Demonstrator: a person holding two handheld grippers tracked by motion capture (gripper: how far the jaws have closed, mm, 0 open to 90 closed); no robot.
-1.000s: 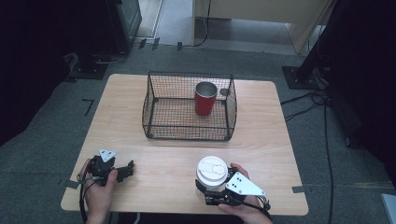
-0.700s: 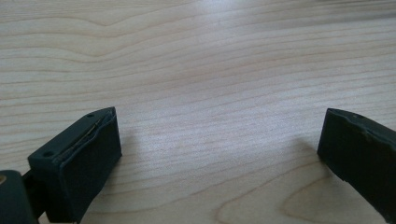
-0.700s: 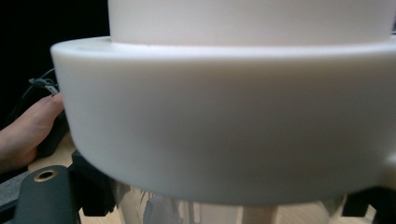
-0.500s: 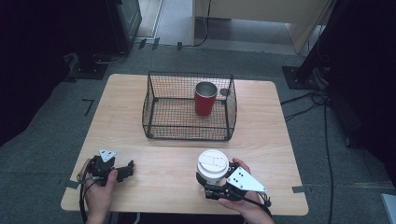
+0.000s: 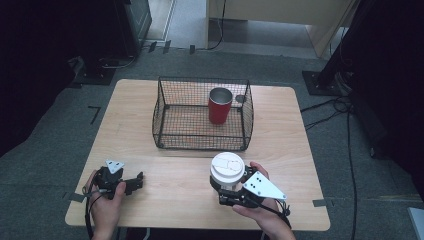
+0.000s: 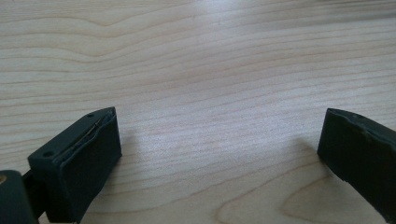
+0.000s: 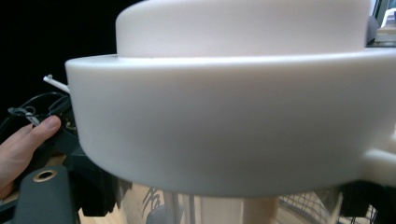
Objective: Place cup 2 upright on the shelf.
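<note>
High view first: I take the wire basket at the middle of the table as my landmark. My right gripper sits on the near side of the basket, just in front of its right-hand front corner, and it is pinching a cup with a white lid. The cup stands upright in the grip, close to the basket's front wall but apart from it. Inside the basket, toward its back right, a red cup stands upright with its mouth open.

My left gripper is well off from the basket, near the table's front left corner, lying low over the wood. In the left gripper view its jaws are spread wide, with bare table grain between them and nothing held.

In the right gripper view the white lid looms right up against the camera, a clear cup wall showing beneath it, with basket mesh behind at lower right. I see a hand's fingers at the left edge there.
</note>
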